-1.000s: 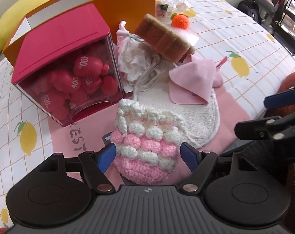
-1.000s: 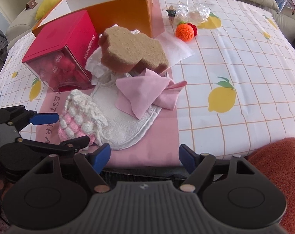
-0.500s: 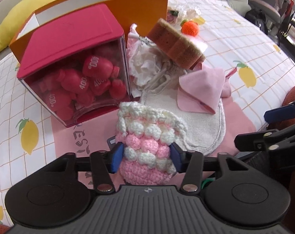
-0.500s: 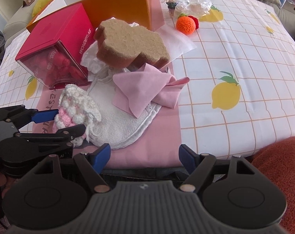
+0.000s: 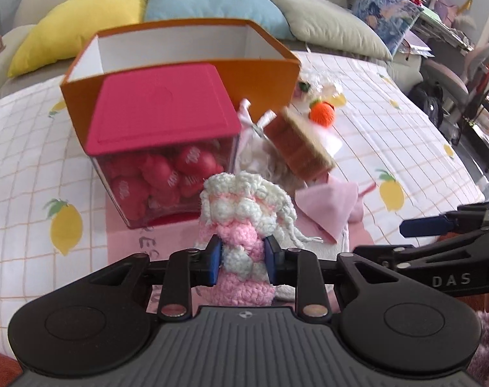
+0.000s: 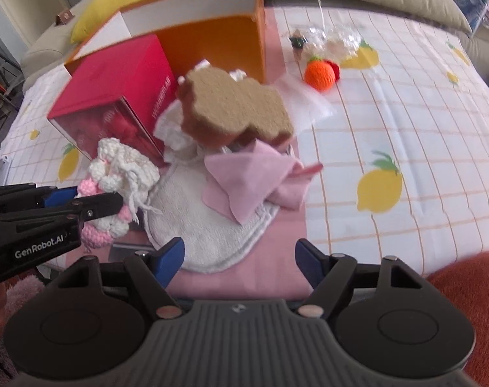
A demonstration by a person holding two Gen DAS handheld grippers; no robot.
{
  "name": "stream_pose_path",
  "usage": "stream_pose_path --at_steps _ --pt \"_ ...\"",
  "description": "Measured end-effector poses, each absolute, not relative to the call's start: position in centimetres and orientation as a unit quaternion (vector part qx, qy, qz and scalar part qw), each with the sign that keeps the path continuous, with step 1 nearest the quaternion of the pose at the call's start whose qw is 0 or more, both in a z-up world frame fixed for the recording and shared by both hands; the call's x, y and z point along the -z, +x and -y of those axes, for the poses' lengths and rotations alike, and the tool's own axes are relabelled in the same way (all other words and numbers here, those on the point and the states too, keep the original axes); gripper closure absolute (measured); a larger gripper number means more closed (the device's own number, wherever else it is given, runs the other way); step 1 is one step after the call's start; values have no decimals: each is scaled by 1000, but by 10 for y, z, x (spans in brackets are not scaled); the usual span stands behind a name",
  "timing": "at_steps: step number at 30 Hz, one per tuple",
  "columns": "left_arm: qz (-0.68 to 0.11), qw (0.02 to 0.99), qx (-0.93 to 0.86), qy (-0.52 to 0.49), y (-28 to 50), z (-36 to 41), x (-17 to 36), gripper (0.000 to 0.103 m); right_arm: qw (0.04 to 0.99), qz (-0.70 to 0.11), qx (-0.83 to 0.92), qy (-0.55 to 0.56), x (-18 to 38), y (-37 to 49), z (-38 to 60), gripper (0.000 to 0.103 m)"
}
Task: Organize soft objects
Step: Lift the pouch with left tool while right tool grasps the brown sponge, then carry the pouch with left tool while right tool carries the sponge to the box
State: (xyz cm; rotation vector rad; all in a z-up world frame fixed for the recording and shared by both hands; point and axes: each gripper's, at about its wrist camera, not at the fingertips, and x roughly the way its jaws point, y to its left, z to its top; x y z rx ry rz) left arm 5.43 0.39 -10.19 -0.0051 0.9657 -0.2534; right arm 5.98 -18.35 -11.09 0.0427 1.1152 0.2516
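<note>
Crochet fills the nearest ground: the left gripper [image 5: 241, 259] has its blue pads [image 5: 214, 259] pressed into the sides of a pink-and-white crocheted drawstring pouch [image 5: 244, 222], squeezing its lower half narrow while the frilly white top flares above the fingers. In the right wrist view the same pouch [image 6: 115, 177] sits clamped at the left edge, over the near corner of a flat pink mat [image 6: 244, 277]. The right gripper [image 6: 239, 259] holds nothing, its blue fingertips [image 6: 168, 254] spread wide above the near edge of a round white terry cloth [image 6: 208, 232] lying on that mat.

Just beyond, a folded pale pink cloth [image 6: 250, 180] rests on the far part of the terry cloth. Behind it a thick brown wavy-edged sponge [image 6: 234, 109] leans tilted on a heap of white ruffled fabric [image 6: 175, 129]. To the left of the heap stands a clear box with a red lid [image 5: 160, 113], packed with small red bottle-shaped items, tipped at an angle. Directly behind that is a large open orange cardboard box with a white interior [image 5: 179, 51].

Farther right, on the lemon-print checked tablecloth [image 6: 405, 129], lie a small orange crocheted fruit [image 6: 320, 75] and a crinkled clear plastic wrapper [image 6: 341, 42]. Yellow, blue and beige cushions [image 5: 212, 0] line the back.
</note>
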Motion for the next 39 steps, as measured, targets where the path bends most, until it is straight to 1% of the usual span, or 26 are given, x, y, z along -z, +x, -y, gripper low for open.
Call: stream_pose_path --at_steps 9,14,21,22,23,24,25,26,27,29,33,39 --pt "-474 875 96 -9 65 -4 95 72 873 -463 -142 -55 102 101 154 28" --pt "-477 873 97 -8 64 -4 97 72 871 -456 -156 -97 113 119 137 28" --pt "-483 870 100 -7 63 -3 98 72 871 -448 -156 -126 125 139 125 29" --pt "-484 869 101 -7 62 -3 98 72 872 -447 -157 -127 125 141 125 32" --pt "-484 869 104 -9 62 -3 98 72 871 -447 -159 -126 126 141 126 43" --pt "-484 868 106 -12 61 -4 98 72 870 -449 -157 -128 126 142 126 48" --pt "-484 868 108 -12 60 -3 97 72 871 -447 -157 -129 126 141 128 48" --pt "-483 869 109 -12 59 -3 97 72 874 -442 -158 -128 125 140 130 52" --pt "-482 869 111 -12 58 -3 96 72 876 -438 -157 -128 122 138 133 54" --pt "-481 869 118 -19 55 -3 93 72 880 -431 -154 -129 116 134 138 62" --pt "-471 872 131 -31 47 -4 80 72 890 -417 -149 -111 99 126 154 69" --pt "-441 883 148 -61 40 -13 47 72 904 -383 -152 -116 64 111 166 70"
